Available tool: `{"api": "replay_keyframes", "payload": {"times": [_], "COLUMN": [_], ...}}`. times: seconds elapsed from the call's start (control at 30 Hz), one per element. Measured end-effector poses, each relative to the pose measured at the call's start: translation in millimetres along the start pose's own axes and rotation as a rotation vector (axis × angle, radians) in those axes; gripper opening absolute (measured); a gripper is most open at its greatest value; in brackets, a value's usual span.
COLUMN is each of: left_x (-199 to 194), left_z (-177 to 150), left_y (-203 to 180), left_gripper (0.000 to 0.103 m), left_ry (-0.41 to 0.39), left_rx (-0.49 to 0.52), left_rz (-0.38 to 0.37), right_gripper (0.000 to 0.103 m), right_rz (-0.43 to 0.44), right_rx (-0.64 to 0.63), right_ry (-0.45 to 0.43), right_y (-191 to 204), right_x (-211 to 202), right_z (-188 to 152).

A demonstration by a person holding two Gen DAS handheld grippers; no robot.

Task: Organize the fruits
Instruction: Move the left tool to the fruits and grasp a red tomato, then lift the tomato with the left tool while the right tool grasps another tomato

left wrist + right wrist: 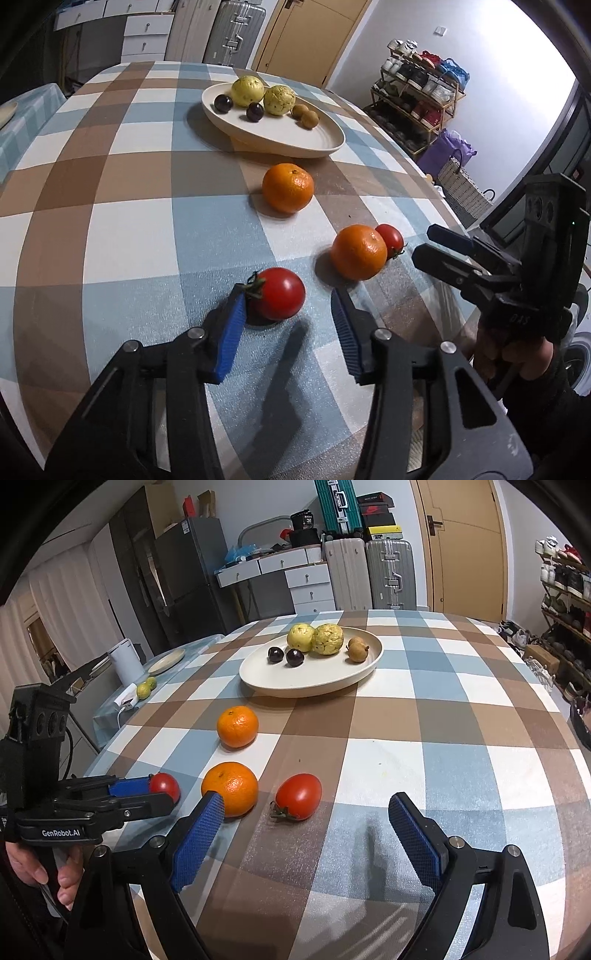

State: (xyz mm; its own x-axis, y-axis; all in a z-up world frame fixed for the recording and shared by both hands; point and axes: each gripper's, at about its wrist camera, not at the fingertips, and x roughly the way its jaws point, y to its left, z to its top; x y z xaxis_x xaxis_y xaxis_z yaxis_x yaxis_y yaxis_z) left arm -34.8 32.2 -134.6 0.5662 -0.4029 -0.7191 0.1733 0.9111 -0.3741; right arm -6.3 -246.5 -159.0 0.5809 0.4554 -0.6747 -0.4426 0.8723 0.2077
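A cream plate point(295, 142) point(332, 679) at the table's far side holds two yellow-green fruits, two dark plums and two small brown fruits. On the checked cloth lie two oranges point(287, 187) point(358, 252) and two tomatoes. My left gripper point(288, 299) is open, with one tomato point(279, 298) between its blue pads, against the left pad. It also shows in the right wrist view point(162, 794). My right gripper point(306, 812) is open and empty, low over the cloth, with the other tomato point(298, 796) just ahead of it and the near orange point(229, 788) by its left pad.
The table edge runs close on the right in the left wrist view, with a shoe rack point(417, 99) and bags beyond. A side table point(162, 664) with a kettle, plate and limes stands to the left. Suitcases and a door are behind.
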Motion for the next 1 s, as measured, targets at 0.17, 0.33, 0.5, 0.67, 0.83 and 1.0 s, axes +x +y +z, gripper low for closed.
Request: {"api": "replay_keyframes", "payload": {"times": [0.17, 0.33, 0.5, 0.67, 0.83, 1.0], "left_x": [1.2, 1.3, -3.2, -11.4, -22.1, -29.4], "left_z": [4.3, 7.0, 9.6, 11.9, 16.5, 21.8], "left_y": [2.3, 5.7, 6.7, 10.1, 12.8, 12.5], "left_gripper": [0.026, 0.026, 0.026, 0.026, 0.026, 0.026], "left_ry": [-0.014, -0.038, -0.060, -0.089, -0.120, -0.139], "left_rx": [0.007, -0.012, -0.016, -0.028, -0.037, -0.037], "left_rz": [0.013, 0.013, -0.004, -0.008, -0.013, -0.012], "right_gripper": [0.093, 0.087, 0.076, 0.064, 0.048, 0.032], "right_rz": [0.000, 0.018, 0.067, 0.095, 0.094, 0.102], "right_rx": [0.000, -0.007, 0.017, 0.072, 0.087, 0.085], "right_ry": [-0.002, 0.003, 0.026, 0.047, 0.080, 0.098], "right_y": [0.0, 0.0, -3.6, -9.7, -10.2, -8.4], "right_x": [-0.1, 1.1, 7.3, 13.7, 21.4, 25.2], "right_z": [0.0, 0.4, 3.6, 7.9, 7.8, 6.1]}}
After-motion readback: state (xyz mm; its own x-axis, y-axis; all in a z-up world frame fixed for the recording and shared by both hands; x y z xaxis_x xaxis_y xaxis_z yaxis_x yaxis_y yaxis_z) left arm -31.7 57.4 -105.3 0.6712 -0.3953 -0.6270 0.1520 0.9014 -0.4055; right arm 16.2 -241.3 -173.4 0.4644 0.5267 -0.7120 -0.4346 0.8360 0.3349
